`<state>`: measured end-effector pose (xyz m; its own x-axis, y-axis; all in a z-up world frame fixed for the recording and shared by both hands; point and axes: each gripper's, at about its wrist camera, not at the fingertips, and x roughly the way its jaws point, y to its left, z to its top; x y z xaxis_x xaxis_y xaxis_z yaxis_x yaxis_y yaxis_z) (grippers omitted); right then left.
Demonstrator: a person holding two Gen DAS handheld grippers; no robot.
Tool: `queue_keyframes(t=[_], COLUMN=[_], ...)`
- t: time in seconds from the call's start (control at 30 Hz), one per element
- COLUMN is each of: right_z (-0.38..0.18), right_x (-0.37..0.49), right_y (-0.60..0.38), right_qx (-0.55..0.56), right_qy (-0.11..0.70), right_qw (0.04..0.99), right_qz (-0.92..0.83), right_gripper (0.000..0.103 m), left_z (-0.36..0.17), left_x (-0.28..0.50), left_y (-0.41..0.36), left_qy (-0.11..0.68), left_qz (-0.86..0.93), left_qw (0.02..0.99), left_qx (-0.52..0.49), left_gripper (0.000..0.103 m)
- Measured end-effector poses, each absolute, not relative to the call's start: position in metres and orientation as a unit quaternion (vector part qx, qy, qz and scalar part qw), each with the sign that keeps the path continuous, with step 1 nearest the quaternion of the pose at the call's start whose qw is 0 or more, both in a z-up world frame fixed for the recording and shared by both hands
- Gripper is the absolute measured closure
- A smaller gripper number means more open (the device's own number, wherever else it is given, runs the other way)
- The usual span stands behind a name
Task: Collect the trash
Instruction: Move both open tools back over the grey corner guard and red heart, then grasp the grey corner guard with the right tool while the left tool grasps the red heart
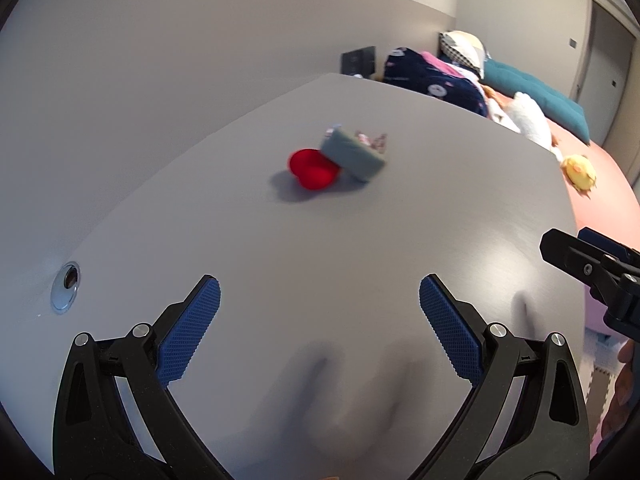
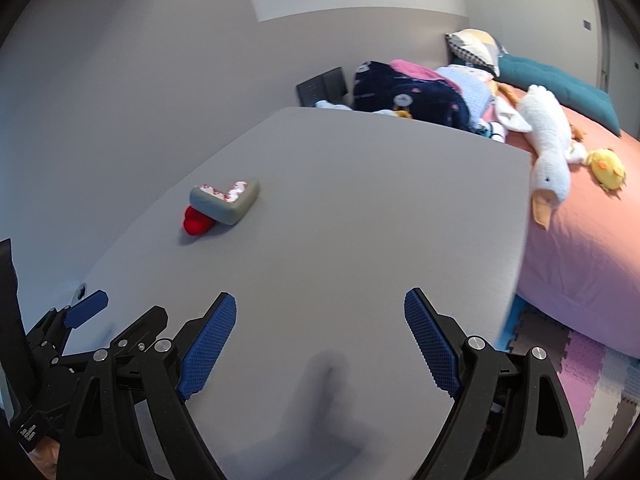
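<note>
Left wrist view shows the left gripper with jaws spread wide and nothing between them; the right gripper is likewise spread and empty. Both hover over the grey desk, well short of the trash: a grey L-shaped foam corner guard lying tilted on top of a red cup near the desk's far side. Lifting either piece alone could likely tip the other, letting the cup roll or the guard slide off. Blur suggests speed, so an overshoot is a further risk.

Soft even daylight, faint shadows on table; motion blur, fisheye-bent dark edges.
</note>
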<state>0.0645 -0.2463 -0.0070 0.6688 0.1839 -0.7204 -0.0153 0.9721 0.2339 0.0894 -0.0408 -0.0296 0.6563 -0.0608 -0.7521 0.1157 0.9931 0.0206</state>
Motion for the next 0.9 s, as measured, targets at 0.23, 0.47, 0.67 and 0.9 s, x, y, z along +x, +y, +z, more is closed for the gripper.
queue_keyframes(t=[0.23, 0.47, 0.67, 0.9], right_z=[-0.010, -0.016, -0.020, -0.028], right_x=[0.095, 0.122, 0.145, 0.170], right_y=[-0.222, -0.202, -0.180, -0.166], right_qx=[0.103, 0.099, 0.103, 0.111], right_qy=[0.410, 0.420, 0.430, 0.437], right_qw=[0.903, 0.897, 0.889, 0.883], right_qz=[0.074, 0.095, 0.120, 0.128], right_gripper=[0.017, 0.017, 0.017, 0.017], left_z=[-0.036, -0.039, -0.041, -0.043], left_x=[0.111, 0.131, 0.142, 0.152], left_y=[-0.018, 0.002, 0.016, 0.024], left_qy=[0.421, 0.424, 0.427, 0.429], left_qz=[-0.036, -0.023, -0.013, -0.012], left_qw=[0.906, 0.905, 0.904, 0.903], left_qx=[0.025, 0.023, 0.023, 0.029], left_gripper=[0.007, 0.007, 0.007, 0.007])
